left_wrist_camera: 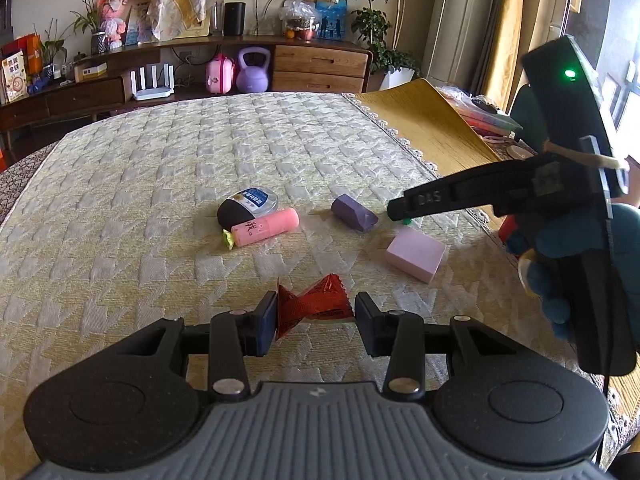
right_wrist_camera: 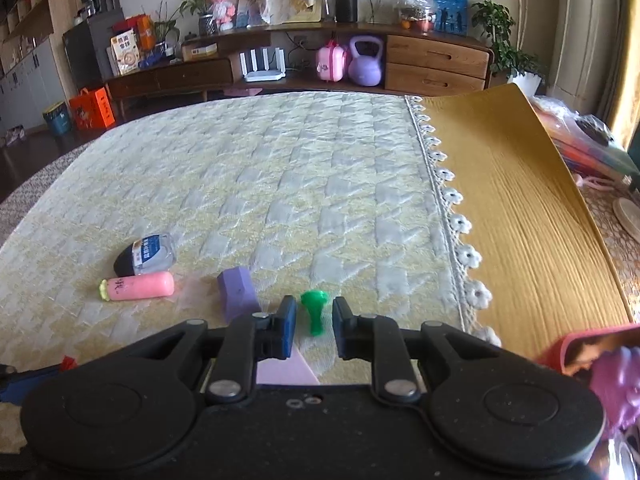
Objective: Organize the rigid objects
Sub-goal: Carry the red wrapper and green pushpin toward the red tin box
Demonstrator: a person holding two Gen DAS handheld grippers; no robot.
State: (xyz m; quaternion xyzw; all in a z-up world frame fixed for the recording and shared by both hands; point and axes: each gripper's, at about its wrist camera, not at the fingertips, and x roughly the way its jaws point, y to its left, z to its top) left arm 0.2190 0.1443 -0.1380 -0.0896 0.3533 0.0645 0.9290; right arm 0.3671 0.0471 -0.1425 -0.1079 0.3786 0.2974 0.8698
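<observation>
Left wrist view – left tool: its two fingers are spread, with a crumpled red wrapper between them; the left pad touches the foil and the right pad stands just clear, so this looks like a grasp being set up, not a firm pinch.
Left wrist view – surface: a quilted yellow-white tabletop cover carries everything, which is why small items lie flat and scattered.
Left wrist view – far cluster: a small clear bottle with a dark cap lies touching a pink tube; these two already sit as a group.
Left wrist view – right side: a purple block lies near a pink block, apart from each other.
Left wrist view – right tool: it reaches in from the right, tips low at a green speck beside the purple block.

Right wrist view – right tool: fingers spread on either side of a small green piece, neither pad clearly touching; likely lined up to close on it.
Right wrist view – neighbours: the purple block lies just left of the tool, the pink tube and bottle farther left.
Right wrist view – near edge: a corner of the pink block shows under the tool.
</observation>
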